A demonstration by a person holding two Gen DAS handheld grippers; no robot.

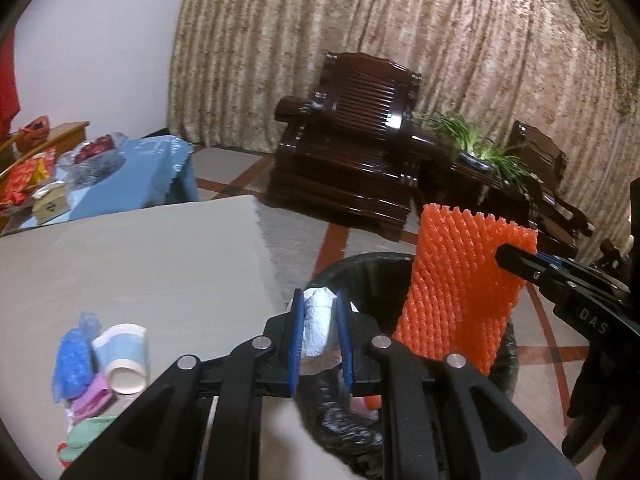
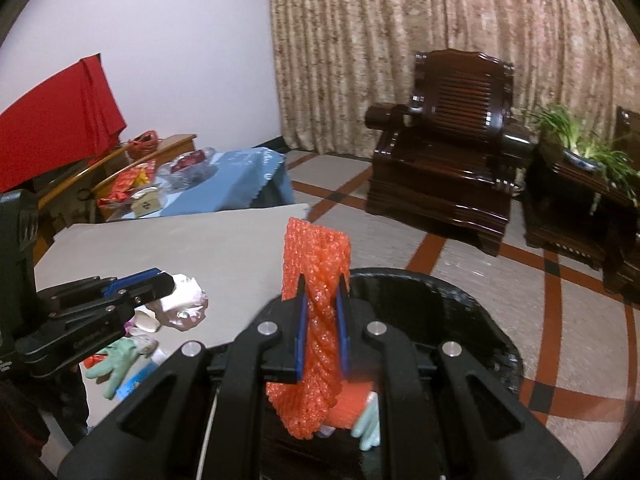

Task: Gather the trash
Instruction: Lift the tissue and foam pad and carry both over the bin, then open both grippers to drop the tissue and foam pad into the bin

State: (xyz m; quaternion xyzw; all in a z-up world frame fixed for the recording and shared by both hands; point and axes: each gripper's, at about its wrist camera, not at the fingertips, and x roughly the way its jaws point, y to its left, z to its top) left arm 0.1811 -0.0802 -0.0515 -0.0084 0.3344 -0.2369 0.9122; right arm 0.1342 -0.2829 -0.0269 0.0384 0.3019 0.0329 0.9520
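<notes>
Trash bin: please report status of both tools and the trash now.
Left tool shut on crumpled tissue, at bin rim. Right tool shut on orange foam net, over bin. More trash on table. Nothing blocking the bin mouth.

- White letters "DAS" stood on the black body of the right gripper (image 1: 516, 258), at the right edge of the left wrist view.
- Small print on the left gripper (image 2: 170, 283) was too blurred to read.
</notes>
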